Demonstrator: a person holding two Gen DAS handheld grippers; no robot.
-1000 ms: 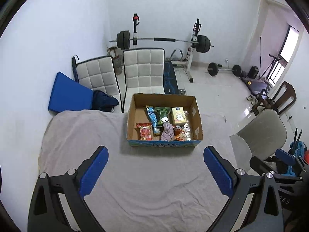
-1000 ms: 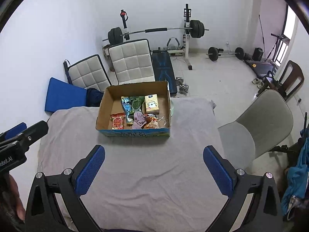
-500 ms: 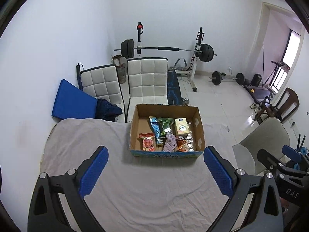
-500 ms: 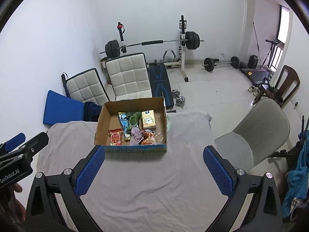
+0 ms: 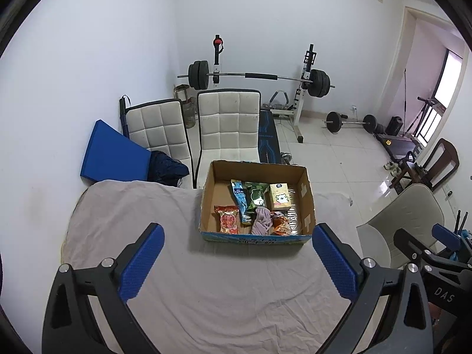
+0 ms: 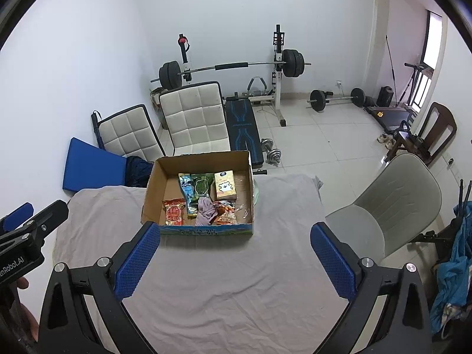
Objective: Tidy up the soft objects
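Observation:
An open cardboard box (image 5: 306,203) (image 6: 153,191) stands on a table covered with a grey cloth (image 5: 206,289) (image 6: 236,280). In it lie a red snack packet (image 5: 227,219) (image 6: 174,212), a blue packet (image 5: 240,200), a green packet (image 5: 256,196), a yellow carton (image 5: 278,197) (image 6: 224,185), a mauve cloth (image 5: 262,220) (image 6: 206,211) and an orange packet (image 6: 225,215). My left gripper (image 5: 237,261) is open and empty, held above the cloth short of the box. My right gripper (image 6: 234,258) is open and empty, likewise short of the box.
Two white padded chairs (image 5: 228,126) and a blue pad (image 5: 112,156) stand behind the table. A grey chair (image 6: 392,203) is at the table's right side. A barbell rack (image 5: 256,76) and weights stand on the tiled floor beyond.
Both grippers have risen and tilted up a little; the box now sits lower in each view and more of the room shows. Both stay open and empty.

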